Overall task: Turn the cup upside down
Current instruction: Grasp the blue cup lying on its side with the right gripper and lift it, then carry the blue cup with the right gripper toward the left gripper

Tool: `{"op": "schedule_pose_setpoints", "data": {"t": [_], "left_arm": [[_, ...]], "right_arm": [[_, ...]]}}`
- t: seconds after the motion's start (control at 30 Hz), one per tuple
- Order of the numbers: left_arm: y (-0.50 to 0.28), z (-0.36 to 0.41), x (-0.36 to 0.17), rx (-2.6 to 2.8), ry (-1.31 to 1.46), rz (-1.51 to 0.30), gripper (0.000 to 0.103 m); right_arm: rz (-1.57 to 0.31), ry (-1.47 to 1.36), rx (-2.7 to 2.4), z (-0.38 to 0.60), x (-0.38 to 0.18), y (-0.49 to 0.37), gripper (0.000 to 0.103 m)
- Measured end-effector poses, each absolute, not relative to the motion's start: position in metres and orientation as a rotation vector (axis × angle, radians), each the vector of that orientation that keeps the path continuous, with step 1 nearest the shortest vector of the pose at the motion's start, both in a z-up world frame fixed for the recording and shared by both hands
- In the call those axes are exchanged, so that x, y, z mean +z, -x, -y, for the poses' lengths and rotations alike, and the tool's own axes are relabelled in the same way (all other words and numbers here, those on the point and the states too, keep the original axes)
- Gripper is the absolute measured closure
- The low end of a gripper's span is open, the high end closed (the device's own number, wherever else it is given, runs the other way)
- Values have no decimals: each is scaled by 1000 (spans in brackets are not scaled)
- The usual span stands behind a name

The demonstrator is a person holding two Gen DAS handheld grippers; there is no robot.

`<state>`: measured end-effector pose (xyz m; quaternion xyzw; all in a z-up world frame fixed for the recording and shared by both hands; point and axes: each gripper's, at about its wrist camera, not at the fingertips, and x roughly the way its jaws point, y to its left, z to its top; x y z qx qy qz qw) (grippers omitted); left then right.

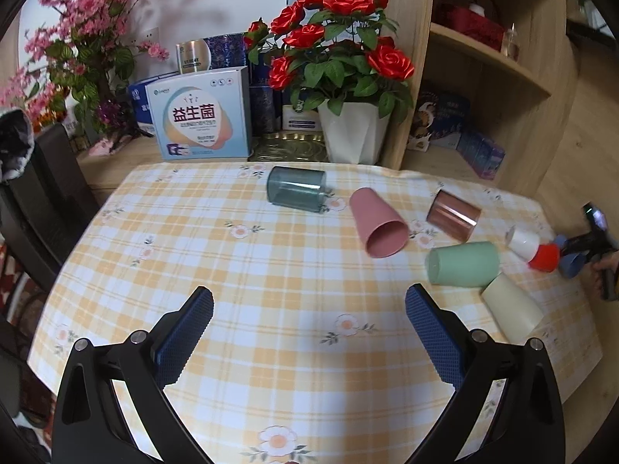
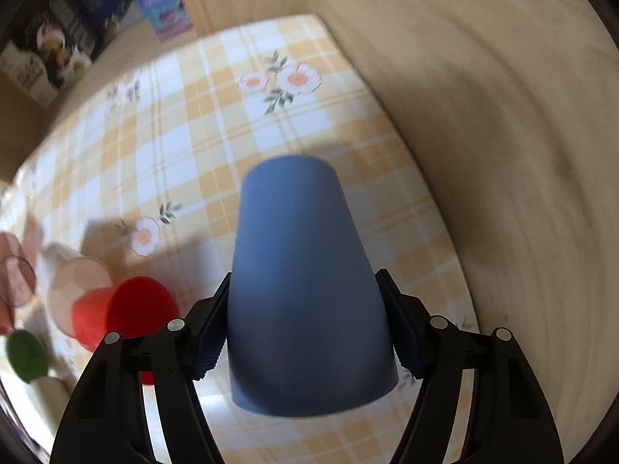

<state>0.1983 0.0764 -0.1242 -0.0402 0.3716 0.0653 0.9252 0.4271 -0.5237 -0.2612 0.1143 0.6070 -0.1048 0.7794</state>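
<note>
**Checked worktop, blue cup in right claw, flip in progress**

Yellow-checked cloth covers the worktop (image 1: 271,270), wooden shelving behind and to the right.

Right claw (image 2: 305,321) pinches the blue cup (image 2: 305,270) across its wider end, pads on both sides of the wall. The closed base points away from the camera, the open mouth toward it; the cup is off the cloth near the worktop's right edge. Frame is motion-blurred, so exact tilt is hard to read.

To do this step well, probably: finish the wrist roll until the mouth faces straight down, lower until the rim sits flat on the cloth, then release. Keep the squeeze moderate, since the tapered wall could slip toward the narrow end. Pick a bare patch clear of the red cup (image 2: 127,309) and white cup (image 2: 73,274) just to the left.

Left claw (image 1: 309,328) is spread wide, holding nothing, hovering over bare cloth. Beyond it lie cups on their sides: pink cup (image 1: 381,226), green cup (image 1: 464,263), cream cup (image 1: 510,305), teal cup (image 1: 296,189), copper cup (image 1: 454,214).
</note>
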Motion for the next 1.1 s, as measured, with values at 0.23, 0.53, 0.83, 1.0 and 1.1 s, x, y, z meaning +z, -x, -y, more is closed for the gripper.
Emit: {"op": "schedule_pose_setpoints", "data": {"t": [0.23, 0.53, 0.83, 1.0, 1.1], "left_arm": [[-187, -87, -128, 109, 147, -764, 6], [-174, -101, -130, 75, 178, -771, 6], [-172, -145, -145, 123, 175, -855, 6], [-162, -167, -159, 112, 301, -868, 6], [-157, -167, -161, 85, 293, -882, 6]], "right_arm": [[-1245, -367, -201, 520, -227, -399, 35], [-1155, -314, -57, 445, -154, -375, 35], [-1113, -225, 346, 258, -117, -343, 35], [-1172, -267, 501, 153, -164, -323, 35], [-1289, -307, 569, 97, -210, -312, 35]]}}
